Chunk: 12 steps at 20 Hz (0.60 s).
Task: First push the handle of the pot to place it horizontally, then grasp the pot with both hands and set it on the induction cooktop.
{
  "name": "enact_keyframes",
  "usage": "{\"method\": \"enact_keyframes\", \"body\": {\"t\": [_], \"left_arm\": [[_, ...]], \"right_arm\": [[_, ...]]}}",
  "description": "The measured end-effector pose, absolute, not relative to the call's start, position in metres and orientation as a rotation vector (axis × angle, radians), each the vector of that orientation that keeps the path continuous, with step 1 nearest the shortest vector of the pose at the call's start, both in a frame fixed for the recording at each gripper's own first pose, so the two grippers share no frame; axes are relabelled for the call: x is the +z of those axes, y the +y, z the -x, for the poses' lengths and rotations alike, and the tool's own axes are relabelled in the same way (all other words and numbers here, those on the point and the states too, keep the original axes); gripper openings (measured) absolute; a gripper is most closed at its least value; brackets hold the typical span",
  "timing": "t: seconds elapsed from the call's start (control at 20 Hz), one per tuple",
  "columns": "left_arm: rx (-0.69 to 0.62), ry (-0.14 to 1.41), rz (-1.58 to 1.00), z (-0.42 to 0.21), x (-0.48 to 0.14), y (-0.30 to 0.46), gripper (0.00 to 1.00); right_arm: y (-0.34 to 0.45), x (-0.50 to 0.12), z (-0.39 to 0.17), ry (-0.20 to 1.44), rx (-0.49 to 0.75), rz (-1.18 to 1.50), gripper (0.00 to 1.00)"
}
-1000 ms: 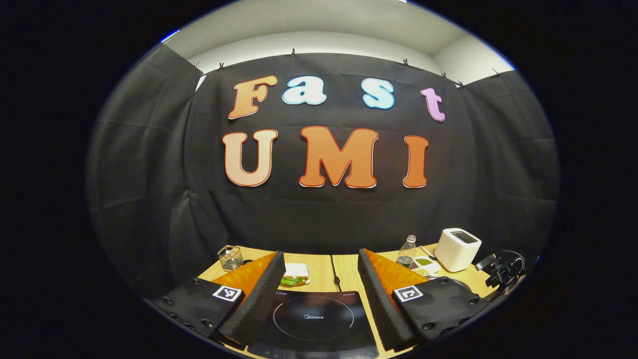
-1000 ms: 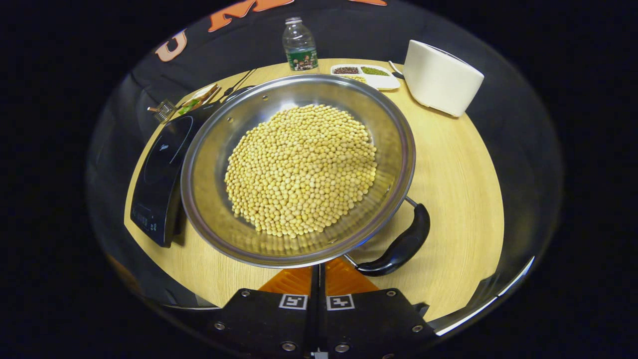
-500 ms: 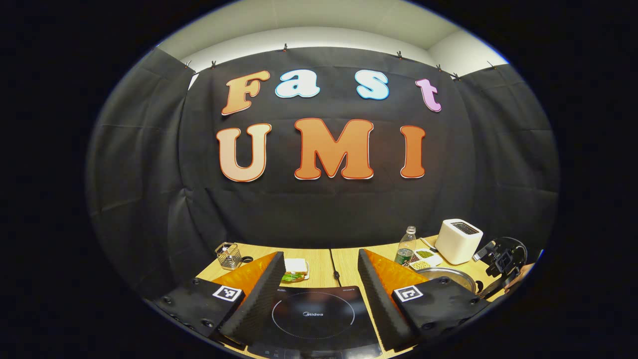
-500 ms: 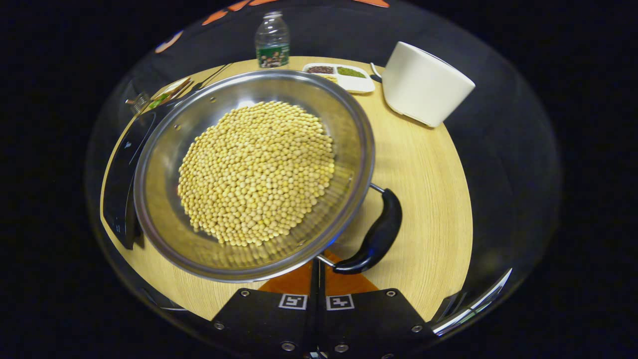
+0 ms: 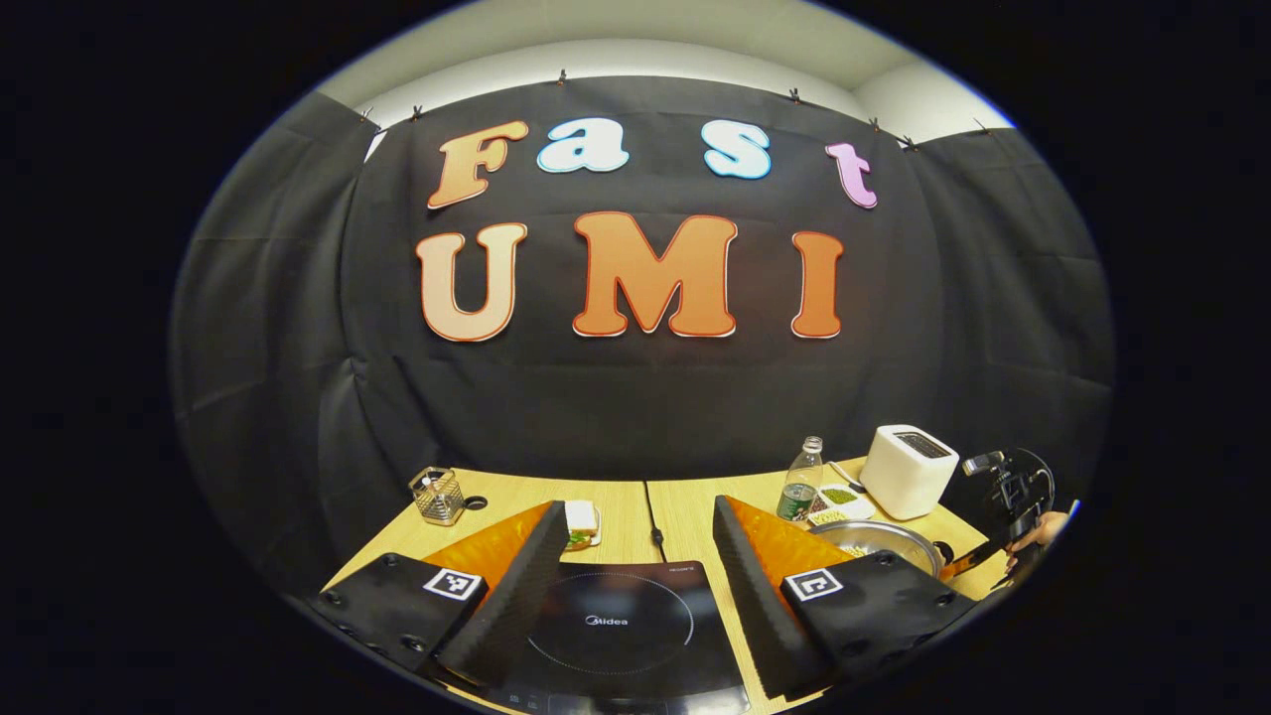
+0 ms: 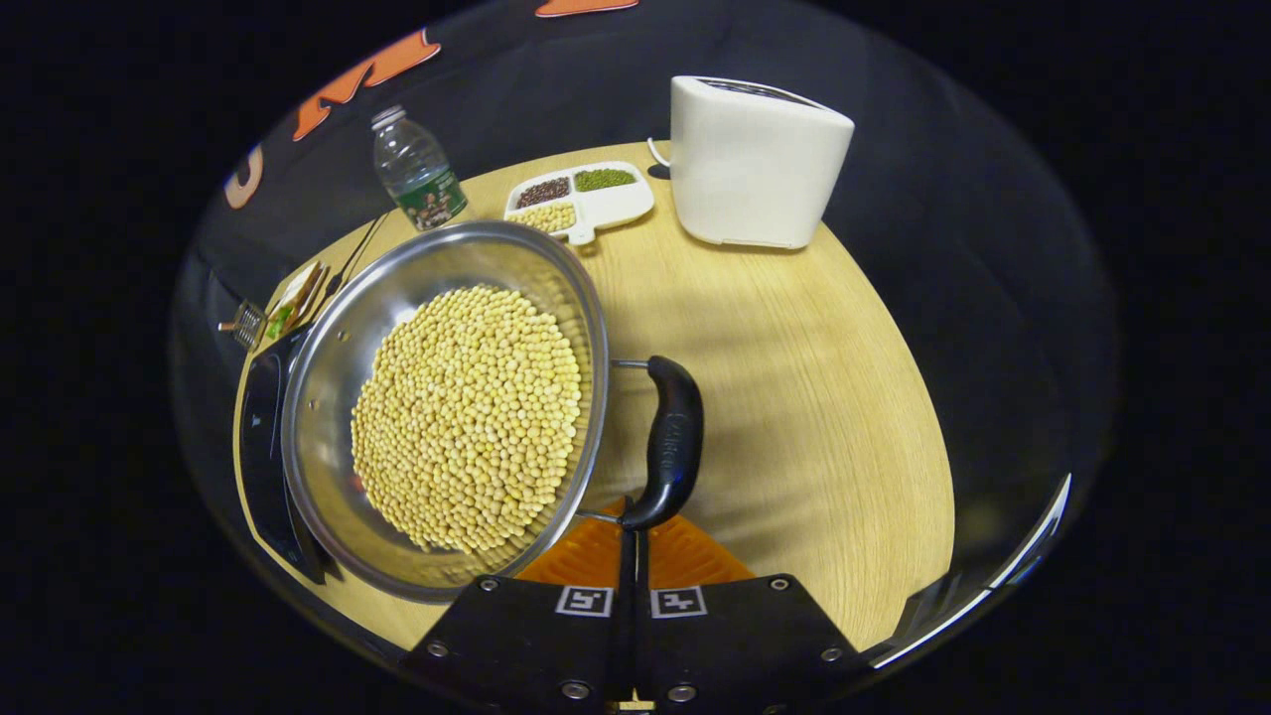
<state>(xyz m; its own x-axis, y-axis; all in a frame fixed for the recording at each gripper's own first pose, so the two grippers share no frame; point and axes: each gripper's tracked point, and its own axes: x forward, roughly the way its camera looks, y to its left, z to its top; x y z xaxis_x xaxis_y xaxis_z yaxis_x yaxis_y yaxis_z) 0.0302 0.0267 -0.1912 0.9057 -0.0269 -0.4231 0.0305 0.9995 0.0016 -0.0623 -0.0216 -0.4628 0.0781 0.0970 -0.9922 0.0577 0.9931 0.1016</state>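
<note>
My right claw (image 6: 635,541) clenched, tips at pot handle (image 6: 672,442); left claw (image 5: 631,556) released above induction cooktop (image 5: 616,626).

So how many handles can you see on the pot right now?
1. The black handle sits on the pot's right side in the right gripper view, near the right hand-held gripper. A second handle on the far side may be hidden.

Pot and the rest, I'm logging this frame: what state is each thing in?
pot: on the table, full of soybeans
pot handle: touching the right gripper's tips
right gripper: shut, empty
left gripper: open, above the induction cooktop
bottle: upright, capped
toaster: upright
</note>
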Motion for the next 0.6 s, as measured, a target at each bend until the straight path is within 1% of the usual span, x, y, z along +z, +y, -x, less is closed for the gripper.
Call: {"method": "enact_keyframes", "body": {"t": [0.25, 0.45, 0.6], "left_arm": [[-0.048, 0.476, -0.013, -0.032, -0.208, 0.017, 0.95], [-0.057, 0.531, 0.003, -0.034, -0.229, 0.009, 0.95], [-0.074, 0.571, 0.008, -0.034, -0.246, 0.000, 0.97]], "right_arm": [[-0.029, -0.474, 0.029, 1.459, -0.013, -0.105, 0.00], [-0.034, -0.481, 0.007, 1.421, -0.025, -0.069, 0.00], [-0.037, -0.469, 0.007, 1.411, -0.008, -0.056, 0.01]]}}
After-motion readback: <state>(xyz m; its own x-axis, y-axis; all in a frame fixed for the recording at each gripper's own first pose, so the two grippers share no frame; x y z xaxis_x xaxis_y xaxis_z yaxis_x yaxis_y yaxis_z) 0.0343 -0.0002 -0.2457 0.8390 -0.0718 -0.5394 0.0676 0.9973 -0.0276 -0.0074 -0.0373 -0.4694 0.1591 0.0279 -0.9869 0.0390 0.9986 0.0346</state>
